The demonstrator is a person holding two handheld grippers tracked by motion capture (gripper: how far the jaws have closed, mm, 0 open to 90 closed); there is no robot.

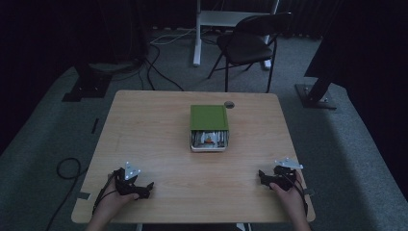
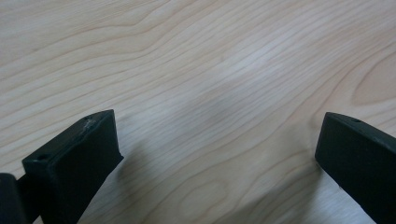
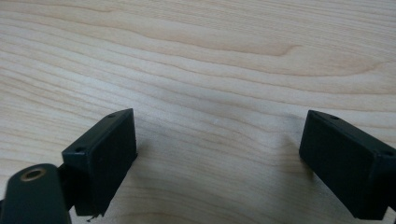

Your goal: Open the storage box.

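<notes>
I am looking down on a pale wooden table in a dim room, with my two hand-held grippers resting near its front edge. The left gripper lies at the near left and the right gripper at the near right, well apart from each other. In the left gripper view and the right gripper view alike, the two black jaws stand wide apart with nothing but bare wood grain between them, so both are released and hold nothing. The thing to work on is a green box at the middle of the table, well ahead of both grippers. Its green lid is slid toward the far side, leaving the near end of a white tray uncovered, with small items inside that are too small for me to make out; one looks orange. A small dark round object lies just beyond the box's far right corner. A folding chair stands on the carpet behind the table. I judge that the step in hand is the reach toward the box. To do it well, I would bring both grippers forward level, keep the jaws wide, steady the tray with one, and approach the lid squarely with the other.
</notes>
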